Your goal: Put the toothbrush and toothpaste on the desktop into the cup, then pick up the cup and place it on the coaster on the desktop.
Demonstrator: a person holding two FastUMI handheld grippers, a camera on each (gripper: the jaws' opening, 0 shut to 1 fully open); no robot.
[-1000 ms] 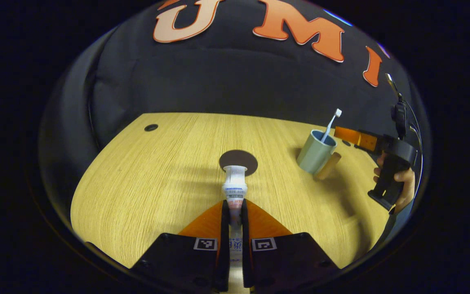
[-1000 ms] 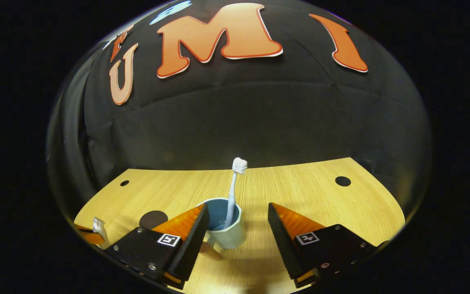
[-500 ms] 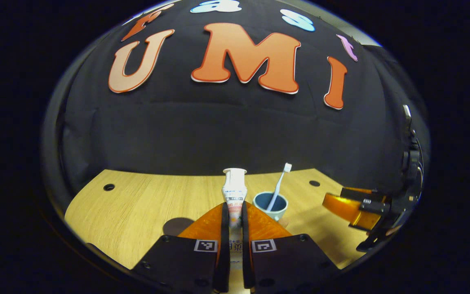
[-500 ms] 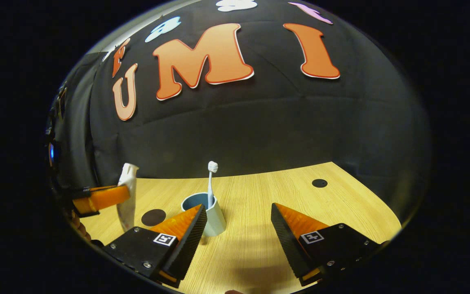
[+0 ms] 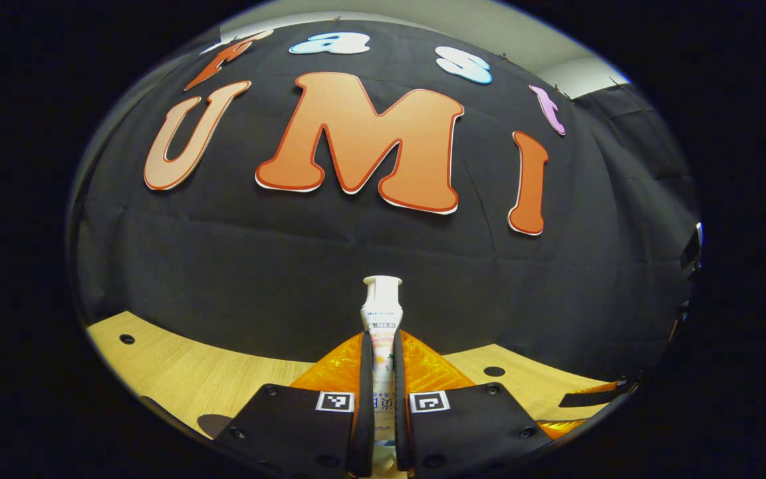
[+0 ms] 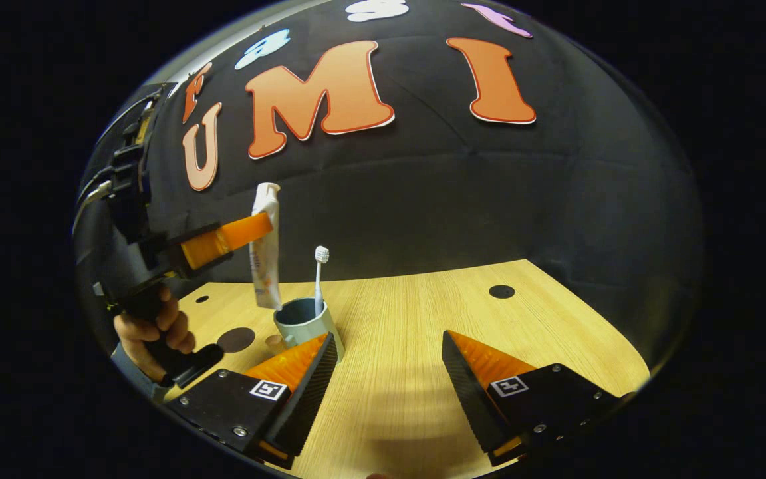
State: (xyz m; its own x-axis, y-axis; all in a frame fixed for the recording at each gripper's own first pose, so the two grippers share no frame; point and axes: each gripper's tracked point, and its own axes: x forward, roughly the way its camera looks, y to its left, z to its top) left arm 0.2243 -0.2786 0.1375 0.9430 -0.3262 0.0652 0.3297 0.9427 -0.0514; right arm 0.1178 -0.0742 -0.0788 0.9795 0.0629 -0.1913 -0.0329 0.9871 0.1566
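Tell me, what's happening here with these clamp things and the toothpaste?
A person holds a gripper in each hand. The left gripper has its fingers shut on the toothpaste, held upright just above the cup, cap end up. The toothbrush already stands in the cup on the desk. The right gripper is open and holds nothing. The coaster lies beside the cup.

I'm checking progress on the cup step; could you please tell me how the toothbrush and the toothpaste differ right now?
The toothbrush already stands in the cup, bristles up; the toothpaste hangs in the air above the cup's rim. The toothbrush is free of any grip; the toothpaste is clamped in the left hand-held gripper. Both are roughly upright.
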